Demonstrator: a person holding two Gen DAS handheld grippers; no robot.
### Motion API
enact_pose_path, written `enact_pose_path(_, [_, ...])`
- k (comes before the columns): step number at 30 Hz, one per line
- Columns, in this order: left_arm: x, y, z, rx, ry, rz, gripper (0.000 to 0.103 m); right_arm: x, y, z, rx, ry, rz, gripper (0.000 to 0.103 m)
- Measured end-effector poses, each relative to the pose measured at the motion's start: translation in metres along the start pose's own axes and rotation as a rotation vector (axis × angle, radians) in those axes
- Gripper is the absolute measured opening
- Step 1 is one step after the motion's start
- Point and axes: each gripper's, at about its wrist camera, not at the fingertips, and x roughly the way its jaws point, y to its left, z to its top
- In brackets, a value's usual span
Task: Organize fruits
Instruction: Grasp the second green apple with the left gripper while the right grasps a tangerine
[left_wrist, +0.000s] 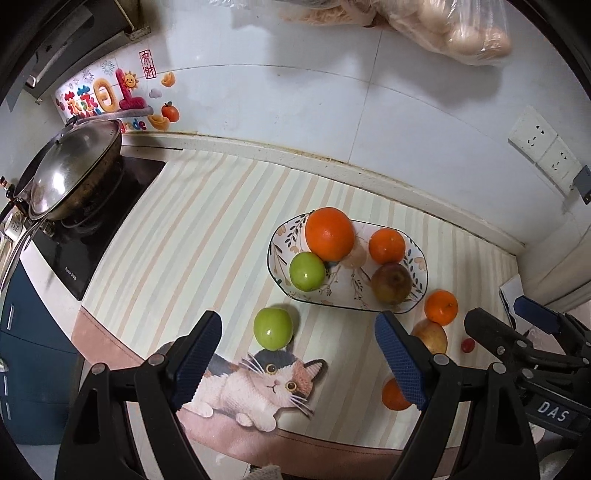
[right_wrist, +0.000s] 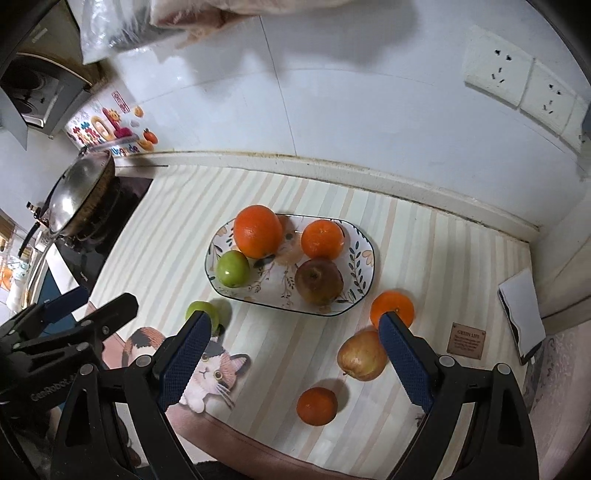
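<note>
A floral plate (left_wrist: 284, 236) (right_wrist: 364, 258) on the striped mat holds a big orange (left_wrist: 329, 233), a small orange (left_wrist: 386, 246), a green apple (left_wrist: 307, 271) and a dark red apple (left_wrist: 391, 283). Loose on the mat lie a second green apple (left_wrist: 273, 328) (right_wrist: 199, 308), an orange (right_wrist: 393, 306), a yellow-red apple (right_wrist: 362, 355), a small orange (right_wrist: 317, 405) and a tiny red fruit (left_wrist: 467, 345). My left gripper (left_wrist: 298, 319) hangs open above the loose green apple. My right gripper (right_wrist: 292, 319) is open above the mat, left of the yellow-red apple. Neither holds anything.
A lidded wok (left_wrist: 74, 170) sits on a black stove at the left. Wall sockets (right_wrist: 517, 81) are on the tiled wall at the right. A bag of eggs (left_wrist: 461, 33) hangs overhead. A phone-like slab (right_wrist: 522, 314) lies at the right counter edge. The cat print (left_wrist: 266, 387) marks the mat's near edge.
</note>
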Motion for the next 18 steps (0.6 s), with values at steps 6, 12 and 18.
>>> enact_pose_path(6, [-0.003, 0.008, -0.006, -0.015, -0.003, 0.007, 0.085, -0.009, -0.002, -0.008, 0.028, -0.005, 0.022, 0.094])
enact_pose_path(12, [0.025, 0.023, -0.016, -0.03, 0.072, 0.039, 0.085, 0.031, -0.021, -0.031, 0.088, 0.112, 0.027, 0.094])
enact_pose_path(18, [0.085, 0.033, -0.017, -0.02, 0.195, 0.058, 0.085, 0.108, -0.044, -0.072, 0.173, 0.307, 0.052, 0.094])
